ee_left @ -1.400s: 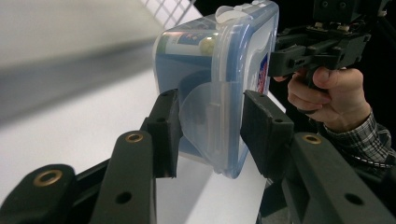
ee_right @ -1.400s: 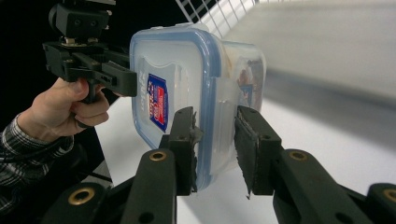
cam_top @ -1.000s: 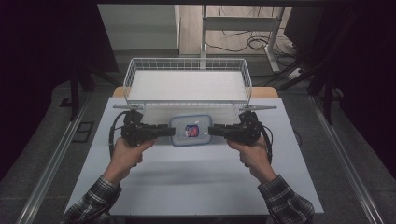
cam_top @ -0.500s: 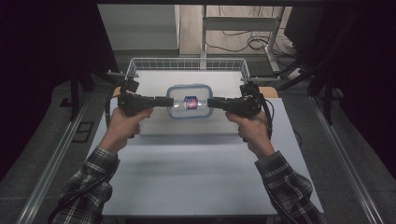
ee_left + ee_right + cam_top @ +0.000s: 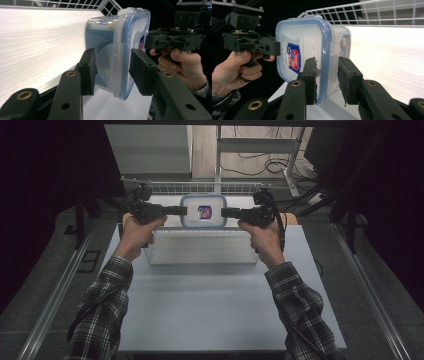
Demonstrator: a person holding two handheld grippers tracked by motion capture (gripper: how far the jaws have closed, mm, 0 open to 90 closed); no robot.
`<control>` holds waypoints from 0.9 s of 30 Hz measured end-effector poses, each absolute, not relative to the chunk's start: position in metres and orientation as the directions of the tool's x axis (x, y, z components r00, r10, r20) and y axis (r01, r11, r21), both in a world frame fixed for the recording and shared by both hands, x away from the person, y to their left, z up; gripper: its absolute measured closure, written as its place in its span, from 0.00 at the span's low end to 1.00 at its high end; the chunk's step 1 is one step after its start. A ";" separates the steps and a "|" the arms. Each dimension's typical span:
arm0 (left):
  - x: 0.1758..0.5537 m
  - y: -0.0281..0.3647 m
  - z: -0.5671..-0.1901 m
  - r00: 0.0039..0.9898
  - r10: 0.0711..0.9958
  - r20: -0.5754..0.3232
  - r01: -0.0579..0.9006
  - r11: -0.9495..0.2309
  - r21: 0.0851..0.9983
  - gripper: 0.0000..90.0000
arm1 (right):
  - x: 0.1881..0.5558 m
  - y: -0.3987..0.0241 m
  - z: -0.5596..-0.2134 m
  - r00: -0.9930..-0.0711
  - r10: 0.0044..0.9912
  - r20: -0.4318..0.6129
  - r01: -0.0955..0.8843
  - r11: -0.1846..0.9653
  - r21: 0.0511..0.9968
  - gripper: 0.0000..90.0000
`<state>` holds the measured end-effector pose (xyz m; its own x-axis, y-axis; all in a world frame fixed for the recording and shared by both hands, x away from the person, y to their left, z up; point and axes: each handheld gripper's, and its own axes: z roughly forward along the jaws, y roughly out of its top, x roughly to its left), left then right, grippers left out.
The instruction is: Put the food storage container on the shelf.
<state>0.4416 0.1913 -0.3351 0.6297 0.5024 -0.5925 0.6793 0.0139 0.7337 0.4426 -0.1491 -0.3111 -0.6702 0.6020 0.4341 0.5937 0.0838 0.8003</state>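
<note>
While the left hand-held gripper (image 5: 183, 210) and right hand-held gripper (image 5: 225, 212) each clamp one end of the lidded plastic food container (image 5: 203, 211) above the wire basket's (image 5: 200, 255) far side, uneven pull could let it slip.

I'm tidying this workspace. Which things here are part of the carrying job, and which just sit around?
Part of the job:
- plastic container with blue-rimmed lid
- left gripper, clamped on one side
- right gripper, clamped on the other
- wire basket below it

Just around:
- table
- cables on the floor behind
</note>
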 end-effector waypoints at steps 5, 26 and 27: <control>0.451 0.189 -0.346 0.625 0.506 -0.594 0.670 0.042 0.741 0.61 | 0.453 -0.149 -0.322 -0.649 0.610 0.454 0.613 0.066 0.788 0.73; 0.458 0.169 -0.337 0.566 0.718 -0.405 0.583 -0.002 0.812 0.43 | 0.463 -0.141 -0.325 -0.623 0.662 0.416 0.590 0.049 0.806 0.69; 0.458 0.169 -0.337 0.566 0.718 -0.405 0.583 -0.002 0.812 0.44 | 0.463 -0.141 -0.325 -0.623 0.662 0.416 0.590 0.049 0.806 0.69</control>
<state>0.4583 0.1691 -0.3367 0.5664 0.7179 -0.4048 0.5834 -0.0023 0.8122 0.4625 -0.1405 -0.3247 -0.6233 0.6621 0.4160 0.5901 0.0492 0.8058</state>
